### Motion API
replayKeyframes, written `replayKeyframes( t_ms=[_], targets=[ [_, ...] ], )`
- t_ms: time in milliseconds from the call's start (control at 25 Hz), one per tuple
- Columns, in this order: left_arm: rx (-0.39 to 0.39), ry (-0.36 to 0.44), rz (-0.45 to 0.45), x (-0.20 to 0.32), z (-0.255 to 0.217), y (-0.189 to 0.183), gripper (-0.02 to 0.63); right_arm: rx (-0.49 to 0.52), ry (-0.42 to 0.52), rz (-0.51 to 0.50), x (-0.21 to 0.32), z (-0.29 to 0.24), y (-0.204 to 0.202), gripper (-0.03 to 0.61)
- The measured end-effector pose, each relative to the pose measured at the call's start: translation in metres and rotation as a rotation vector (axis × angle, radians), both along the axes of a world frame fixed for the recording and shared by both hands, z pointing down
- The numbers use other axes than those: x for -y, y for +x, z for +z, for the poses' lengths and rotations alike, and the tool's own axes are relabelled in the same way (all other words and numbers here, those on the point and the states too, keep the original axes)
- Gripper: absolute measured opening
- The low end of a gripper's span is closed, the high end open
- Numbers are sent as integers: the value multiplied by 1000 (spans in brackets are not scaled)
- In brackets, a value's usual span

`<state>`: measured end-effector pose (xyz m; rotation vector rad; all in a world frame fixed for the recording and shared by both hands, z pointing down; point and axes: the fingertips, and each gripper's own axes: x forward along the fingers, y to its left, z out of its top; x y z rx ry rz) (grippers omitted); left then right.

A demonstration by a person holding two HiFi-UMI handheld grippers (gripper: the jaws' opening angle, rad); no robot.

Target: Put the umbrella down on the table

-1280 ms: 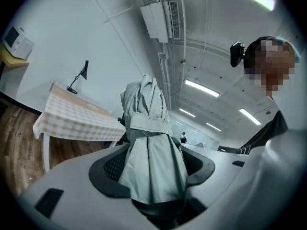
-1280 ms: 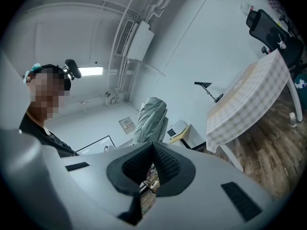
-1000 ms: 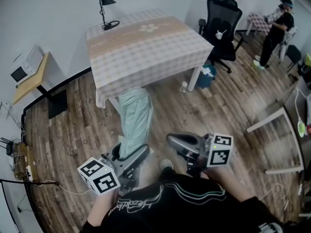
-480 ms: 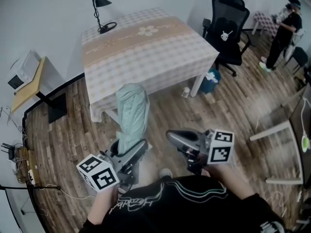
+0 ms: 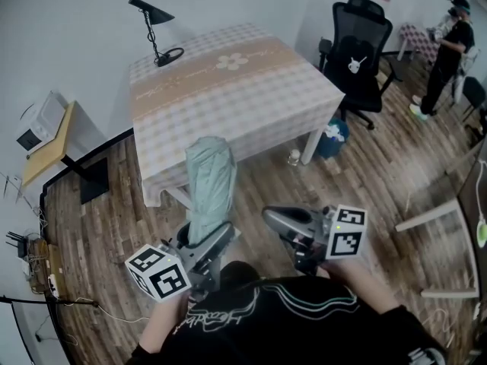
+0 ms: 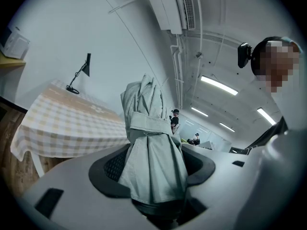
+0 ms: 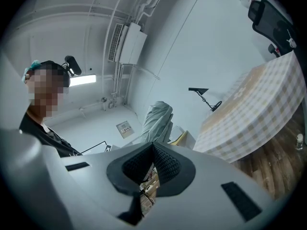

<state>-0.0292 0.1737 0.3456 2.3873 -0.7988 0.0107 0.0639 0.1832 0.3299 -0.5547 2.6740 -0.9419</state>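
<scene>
Pale green folded umbrella (image 5: 210,179), strap-bound, clamped in left hand-held gripper (image 5: 204,243)

No word or number can be read for sure. The person's black shirt (image 5: 304,329) carries white cursive lettering, but it is too warped to spell out. The left gripper (image 5: 207,238) and the right gripper (image 5: 268,219) each bear a cube with black-and-white square markers only, not letters. The black office chair (image 5: 365,33) has a small white emblem without text. A wall notice (image 7: 124,128) is too small to read.
</scene>
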Motion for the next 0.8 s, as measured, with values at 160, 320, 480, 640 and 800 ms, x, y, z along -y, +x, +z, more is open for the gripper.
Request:
replayKeyframes(
  t_ms=[160,320,480,640,800],
  targets=[
    [1,5,0,12,0,-1,268,-7,10,2,10,2,-2,12],
    [6,-4,5,32,9,2,268,-7,10,20,31,8,3,12],
    [5,-24,13,62,18,2,268,-39,0,35,63,16,3,12],
    [2,-59,12,98,27,-4,268,-48,-13,50,98,19,0,12],
    [0,-74,10,138,28,-7,268,-55,-20,57,136,18,-4,12]
  ],
)
